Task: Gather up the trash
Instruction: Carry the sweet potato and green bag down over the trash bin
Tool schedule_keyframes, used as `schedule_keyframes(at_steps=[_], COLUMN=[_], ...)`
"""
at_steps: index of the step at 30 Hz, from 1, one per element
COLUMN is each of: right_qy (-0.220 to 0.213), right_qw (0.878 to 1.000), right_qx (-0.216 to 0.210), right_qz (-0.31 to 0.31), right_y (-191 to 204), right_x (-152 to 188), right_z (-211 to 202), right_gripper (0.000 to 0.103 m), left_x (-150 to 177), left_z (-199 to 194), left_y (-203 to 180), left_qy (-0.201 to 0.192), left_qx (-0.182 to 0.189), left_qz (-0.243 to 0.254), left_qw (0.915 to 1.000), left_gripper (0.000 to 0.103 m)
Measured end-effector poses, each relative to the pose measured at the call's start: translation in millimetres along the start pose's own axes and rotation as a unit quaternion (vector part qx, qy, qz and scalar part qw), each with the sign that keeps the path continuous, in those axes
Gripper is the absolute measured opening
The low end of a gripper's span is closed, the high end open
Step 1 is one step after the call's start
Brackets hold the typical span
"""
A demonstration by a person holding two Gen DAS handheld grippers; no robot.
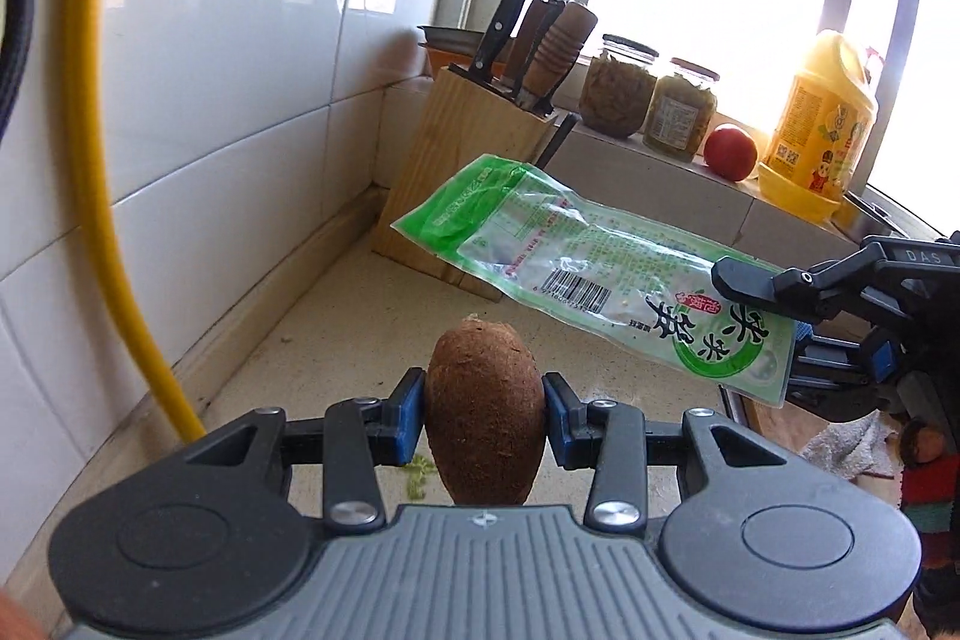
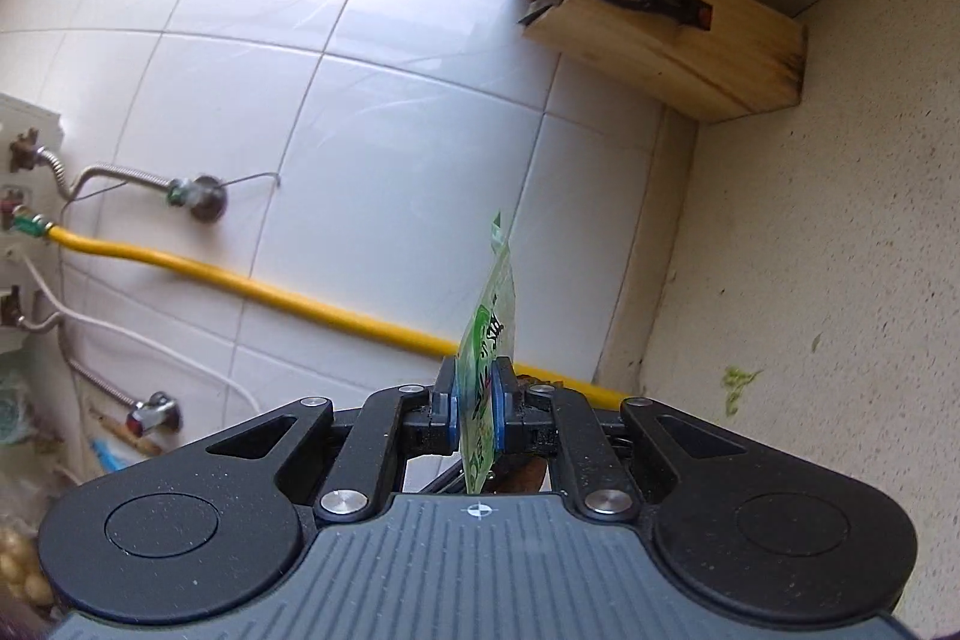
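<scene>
I'm holding the green wrapper (image 1: pixel 600 268) in the air, right gripper (image 2: pixel 478 415) pinching one end, long axis aiming at the knife block (image 1: pixel 462 172). Left gripper (image 1: pixel 485 418) is squeezing a brown husk (image 1: pixel 483 412), tip forward.

I note that my left gripper (image 1: pixel 485 415) and right gripper (image 2: pixel 478 409) share one build: black linkage arms with silver screws, blue finger pads (image 1: pixel 408 415), and a grey ribbed housing (image 2: pixel 474 574) bearing a small crosshair mark.
</scene>
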State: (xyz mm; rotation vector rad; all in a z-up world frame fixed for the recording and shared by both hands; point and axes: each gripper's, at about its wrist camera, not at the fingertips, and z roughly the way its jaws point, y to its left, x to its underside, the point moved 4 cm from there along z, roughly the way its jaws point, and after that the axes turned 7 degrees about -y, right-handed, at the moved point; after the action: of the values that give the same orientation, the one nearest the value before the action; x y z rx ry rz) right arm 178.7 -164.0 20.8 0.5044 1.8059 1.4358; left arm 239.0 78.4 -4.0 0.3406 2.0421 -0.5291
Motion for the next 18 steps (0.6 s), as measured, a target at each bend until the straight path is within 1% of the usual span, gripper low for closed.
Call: schedule_keyframes(at_steps=[10, 15, 18], right_qy=[0.058, 0.096, 0.125], right_qw=[0.998, 0.994, 0.990], right_qx=[-0.037, -0.055, -0.067], right_qz=[-0.001, -0.004, -0.006], right_y=[14, 24, 29], right_x=[28, 46, 60], right_z=[-9, -8, -7], right_gripper=[0.015, 0.015, 0.017], left_x=[17, 30, 39], left_z=[-57, -87, -108], left_y=[-10, -11, -10], left_qy=[-0.021, -0.031, -0.038], left_qx=[-0.052, -0.081, -0.103], left_qz=[-0.015, -0.024, -0.034], left_qw=[0.9983, 0.9960, 0.9934], left_gripper=[0.037, 0.037, 0.037])
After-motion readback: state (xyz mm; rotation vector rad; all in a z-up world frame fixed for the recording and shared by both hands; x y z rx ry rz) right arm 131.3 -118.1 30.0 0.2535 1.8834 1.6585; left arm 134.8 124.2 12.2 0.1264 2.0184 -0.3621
